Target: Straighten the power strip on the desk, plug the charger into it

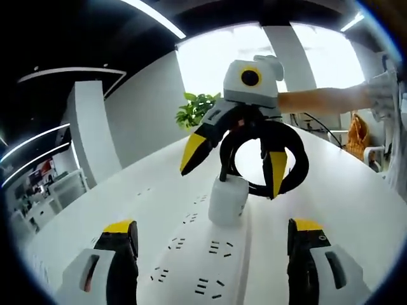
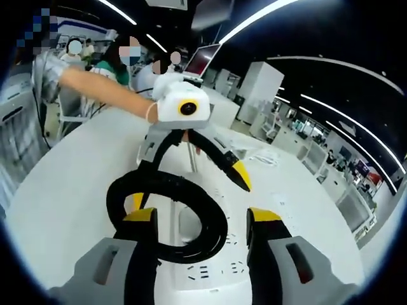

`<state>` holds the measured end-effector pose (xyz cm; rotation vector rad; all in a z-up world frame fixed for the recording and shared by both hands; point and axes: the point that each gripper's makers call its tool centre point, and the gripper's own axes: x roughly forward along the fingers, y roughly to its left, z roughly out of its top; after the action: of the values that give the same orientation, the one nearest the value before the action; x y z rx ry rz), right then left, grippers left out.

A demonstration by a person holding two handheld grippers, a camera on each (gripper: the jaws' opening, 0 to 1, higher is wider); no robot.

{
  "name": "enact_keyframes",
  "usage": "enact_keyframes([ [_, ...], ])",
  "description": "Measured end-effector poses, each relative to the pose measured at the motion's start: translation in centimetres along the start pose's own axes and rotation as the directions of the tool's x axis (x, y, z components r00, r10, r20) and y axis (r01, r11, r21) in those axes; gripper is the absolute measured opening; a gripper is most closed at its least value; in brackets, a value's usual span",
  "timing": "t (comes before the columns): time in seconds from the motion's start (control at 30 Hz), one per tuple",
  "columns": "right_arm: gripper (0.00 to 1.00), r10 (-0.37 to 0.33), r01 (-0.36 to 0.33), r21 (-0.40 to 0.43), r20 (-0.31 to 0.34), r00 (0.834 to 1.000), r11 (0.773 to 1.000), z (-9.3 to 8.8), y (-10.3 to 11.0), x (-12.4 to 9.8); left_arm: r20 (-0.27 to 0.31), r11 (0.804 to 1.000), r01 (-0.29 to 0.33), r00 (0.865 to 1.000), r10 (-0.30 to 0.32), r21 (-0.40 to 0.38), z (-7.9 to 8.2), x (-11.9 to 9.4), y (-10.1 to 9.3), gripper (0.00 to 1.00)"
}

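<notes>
two grippers face each other across a long white power strip that lies flat on a white desk. in the left gripper view, the left gripper has its own yellow-capped jaws rising from the bottom, spread wide on either side of the strip and closing on nothing. the strip runs away from the camera between them, its rows of socket slots visible on the top face.

a white charger stands upright on the strip, seated on its top face further along. a thick black cable rises from the charger's top and curls into a loop above and behind it.

the right gripper comes in from the far side, held by a person's bare forearm. its black jaws with yellow tips are parted, one tip to the left of the charger and one to the right, and the cable loop hangs between them. whether either tip touches the charger or the cable cannot be told.

in the right gripper view, the right gripper has its own jaws apart, with the black cable coiled between and in front of them over the power strip. the left gripper shows opposite, jaws open. a green potted plant stands at the desk's far end before bright windows.
</notes>
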<state>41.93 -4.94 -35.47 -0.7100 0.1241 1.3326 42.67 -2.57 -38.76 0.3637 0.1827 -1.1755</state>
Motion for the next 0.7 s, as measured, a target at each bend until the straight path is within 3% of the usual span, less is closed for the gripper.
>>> enact_keyframes([
  [0.43, 0.51, 0.032, -0.033, -0.012, -0.054, 0.998, 0.999, -0.4, 0.6, 1.1, -0.031, 1.0, -0.007, 0.999, 0.007, 0.001, -1.1, -0.5, 0.1, 0.99],
  [0.7, 0.33, 0.029, -0.025, 0.034, -0.097, 0.995, 0.999, -0.9, 0.2, 1.2, -0.042, 1.0, -0.019, 0.999, 0.019, 0.0, -1.6, -0.7, 0.4, 0.99],
])
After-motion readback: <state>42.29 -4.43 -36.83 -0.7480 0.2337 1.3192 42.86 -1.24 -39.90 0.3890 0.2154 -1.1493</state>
